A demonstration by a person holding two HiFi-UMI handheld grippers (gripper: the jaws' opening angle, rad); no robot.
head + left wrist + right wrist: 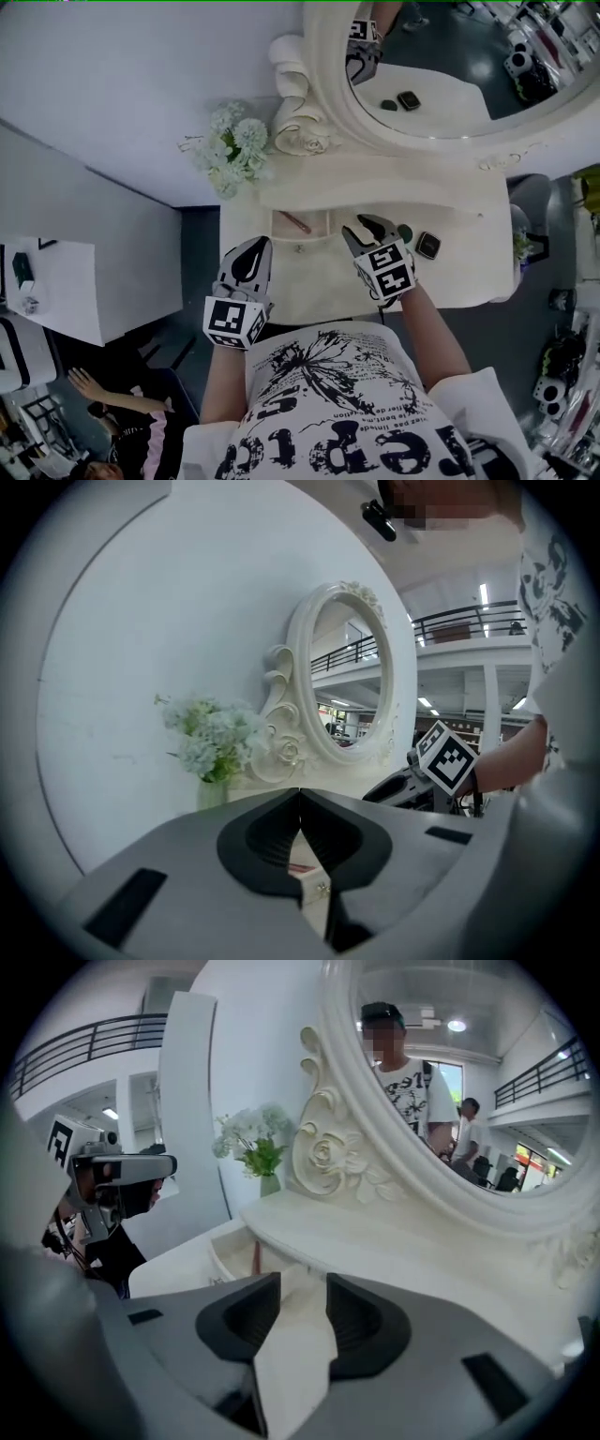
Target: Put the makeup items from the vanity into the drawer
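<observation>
Makeup is only partly stowed, going by the head view. The drawer [317, 225] stands pulled open at the front of the vanity [469, 272], and 1 slim reddish stick [294, 221] already lies inside it, toward its left side. 2 items are left out on the vanity top, both to the right of the drawer: a round dark item [405, 232] nearer to it, partly hidden behind the right gripper, and a square compact [428, 246] just beyond that. So I judge about 1 third of the visible job done, with 2 pick-and-place moves and probably the shutting of the drawer to come. Whether more items sit elsewhere on the vanity cannot be told from here.

Neither claw carries anything. The left gripper [255, 251] hangs off the drawer's front left corner. Its own view shows the left gripper [300, 803] with its tips pressed together and nothing pinched, and the drawer front and the reddish stick show past them. The right gripper [367, 231] is just to the right of the drawer, between it and the 2 remaining items. Its own view shows the right gripper [302, 1288] with its jaws standing partly apart, with only bare vanity top showing through the gap. It looks well placed to reach the round dark item as the likely next pickup.
</observation>
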